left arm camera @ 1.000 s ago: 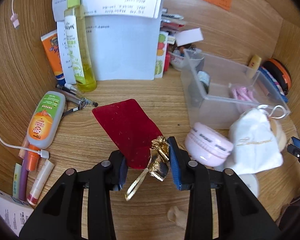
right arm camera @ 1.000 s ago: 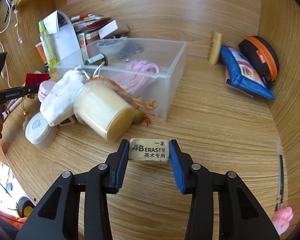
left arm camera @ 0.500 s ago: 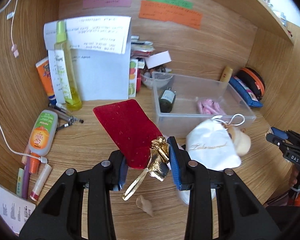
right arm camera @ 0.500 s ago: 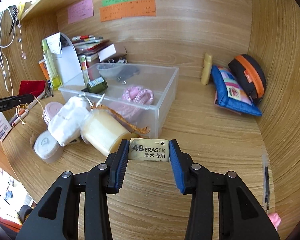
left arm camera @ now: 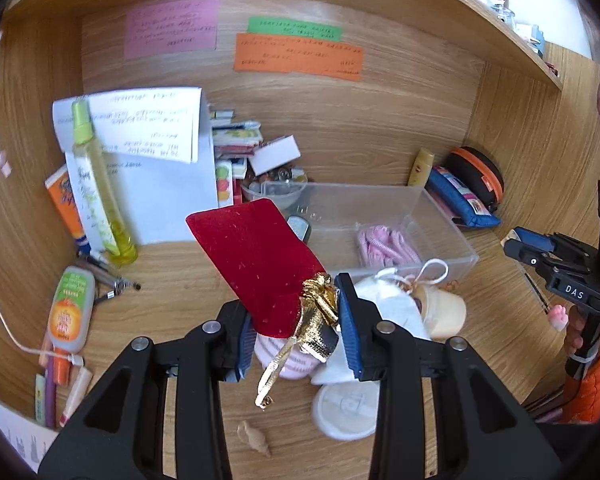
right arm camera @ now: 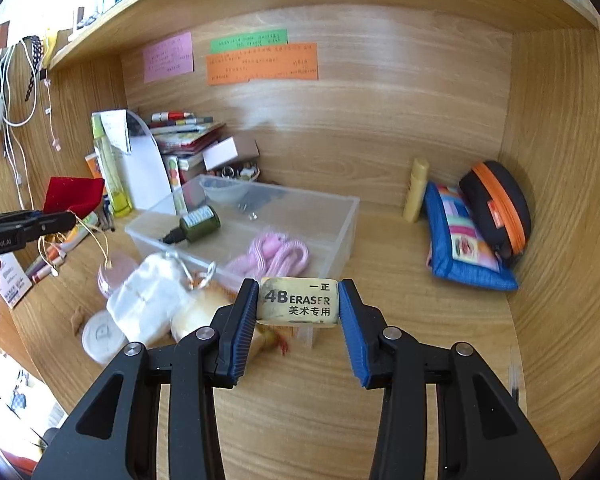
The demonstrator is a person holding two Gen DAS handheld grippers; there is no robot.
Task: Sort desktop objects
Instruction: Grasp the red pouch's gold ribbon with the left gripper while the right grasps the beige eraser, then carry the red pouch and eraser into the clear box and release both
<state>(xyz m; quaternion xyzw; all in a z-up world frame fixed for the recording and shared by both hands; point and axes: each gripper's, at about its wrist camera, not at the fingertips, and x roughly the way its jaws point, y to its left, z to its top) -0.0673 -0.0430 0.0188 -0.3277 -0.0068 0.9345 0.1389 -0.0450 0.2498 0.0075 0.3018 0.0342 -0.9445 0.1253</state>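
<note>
Left gripper (left arm camera: 296,320): jaws closed on one red velvet pouch (left arm camera: 256,268) at its gold-ribbon neck, held above the worktop (left arm camera: 172,276).

Right gripper (right arm camera: 299,320): jaws closed on one eraser (right arm camera: 298,301), printed "4B ERASER", held in the air near the clear plastic bin (right arm camera: 340,220).

Bin holds one dark green bottle (right arm camera: 198,222) and one pink coiled cord (right arm camera: 276,254). Against its near wall: one white drawstring bag (right arm camera: 152,296), one cream jar (right arm camera: 192,316). Back wall: three sticky notes, writing unreadable. Far right: one blue pencil case (right arm camera: 460,244), one black-and-orange case (right arm camera: 496,208).
</note>
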